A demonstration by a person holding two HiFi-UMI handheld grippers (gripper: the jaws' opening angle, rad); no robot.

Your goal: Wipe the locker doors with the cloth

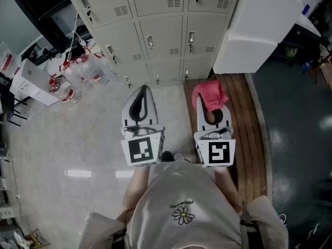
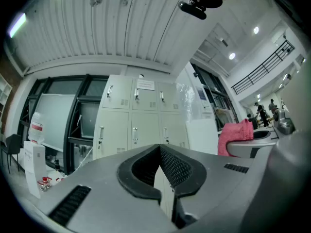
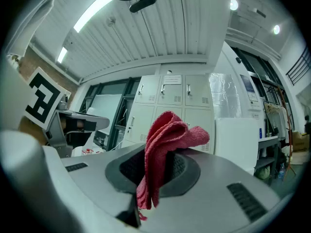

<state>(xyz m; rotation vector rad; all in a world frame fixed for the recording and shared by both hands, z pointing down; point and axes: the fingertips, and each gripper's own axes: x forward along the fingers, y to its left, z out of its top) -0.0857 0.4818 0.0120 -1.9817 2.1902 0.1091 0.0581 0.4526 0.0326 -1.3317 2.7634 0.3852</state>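
Cloth (image 3: 166, 142): red, bunched, pinched in the right tongs (image 1: 207, 100), folds spilling over the tips.
Right tongs: clamped on the cloth, pointing toward the lockers.
Left tongs (image 1: 141, 95): tips pressed together, nothing between them.
Locker doors (image 1: 167, 35): beige, closed, ahead of both tongs, apart from the cloth.
Bottles (image 1: 78, 79): on the floor, left of the lockers.

I note a bank of beige lockers (image 1: 155, 30) along the far wall. The floor before them is pale and speckled (image 1: 78, 139). To the right lies a slatted wooden platform (image 1: 251, 123), with dark flooring (image 1: 295, 149) beyond it. A large white box-shaped unit (image 1: 259, 25) stands beside the lockers, and dark-framed windows (image 2: 53, 115) sit to their left. The ribbed ceiling (image 3: 160, 18) carries strip lights (image 3: 90, 11).
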